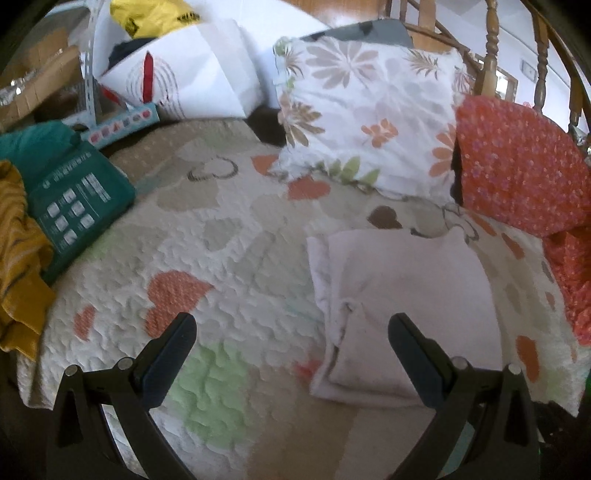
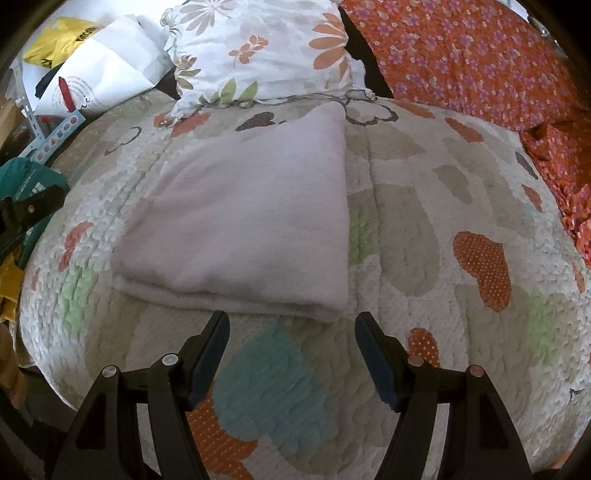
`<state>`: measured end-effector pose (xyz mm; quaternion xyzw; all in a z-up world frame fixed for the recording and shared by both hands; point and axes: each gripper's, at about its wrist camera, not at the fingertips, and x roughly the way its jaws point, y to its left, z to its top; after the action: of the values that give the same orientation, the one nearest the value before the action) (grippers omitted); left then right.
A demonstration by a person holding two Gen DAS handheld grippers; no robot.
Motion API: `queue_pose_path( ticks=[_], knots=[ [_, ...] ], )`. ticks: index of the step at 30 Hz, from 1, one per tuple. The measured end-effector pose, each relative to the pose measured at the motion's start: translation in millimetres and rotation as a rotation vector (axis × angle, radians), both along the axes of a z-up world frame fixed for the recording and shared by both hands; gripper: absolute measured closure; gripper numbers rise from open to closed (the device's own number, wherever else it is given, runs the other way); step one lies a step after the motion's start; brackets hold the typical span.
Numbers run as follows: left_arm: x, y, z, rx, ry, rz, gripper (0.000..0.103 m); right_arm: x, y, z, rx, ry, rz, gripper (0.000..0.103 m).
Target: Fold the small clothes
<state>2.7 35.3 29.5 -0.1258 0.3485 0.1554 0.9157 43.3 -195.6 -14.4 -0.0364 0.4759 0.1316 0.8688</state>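
While both grippers (image 1: pixel 291 325) (image 2: pixel 290 323) gape empty, folded cloth (image 2: pixel 251 218) lies square on quilt (image 2: pixel 424 229).

I am looking over a bed covered by a quilted bedspread (image 1: pixel 236 258) printed with orange, beige and green hearts. At its head a white floral pillow (image 1: pixel 369 118) leans just beside an orange floral cushion (image 1: pixel 521 166), and behind both rises a turned wooden headboard (image 1: pixel 491 48) against a pale wall (image 1: pixel 517 33). To the far left of the bed a white paper bag (image 1: pixel 192 70) stands with a yellow plastic bag (image 1: pixel 155 14) behind it. A teal package (image 1: pixel 77 195) and a mustard-yellow cloth (image 1: pixel 18 251) lie at the bedspread's left edge. Soft, even daylight falls across everything.
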Motion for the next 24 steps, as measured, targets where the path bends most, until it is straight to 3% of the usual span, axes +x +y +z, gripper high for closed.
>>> queue_pose_path(
  ticks=[9, 24],
  knots=[
    [5.6, 1.9, -11.3, -0.050, 0.042, -0.002, 0.000, 0.9, -0.3, -5.4, -0.015, 0.002, 0.005, 0.028],
    [7.0, 2.9, -16.5, -0.060, 0.067, 0.002, 0.000, -1.0, 9.3, -6.1, -0.045, -0.007, 0.034, 0.027]
  ],
)
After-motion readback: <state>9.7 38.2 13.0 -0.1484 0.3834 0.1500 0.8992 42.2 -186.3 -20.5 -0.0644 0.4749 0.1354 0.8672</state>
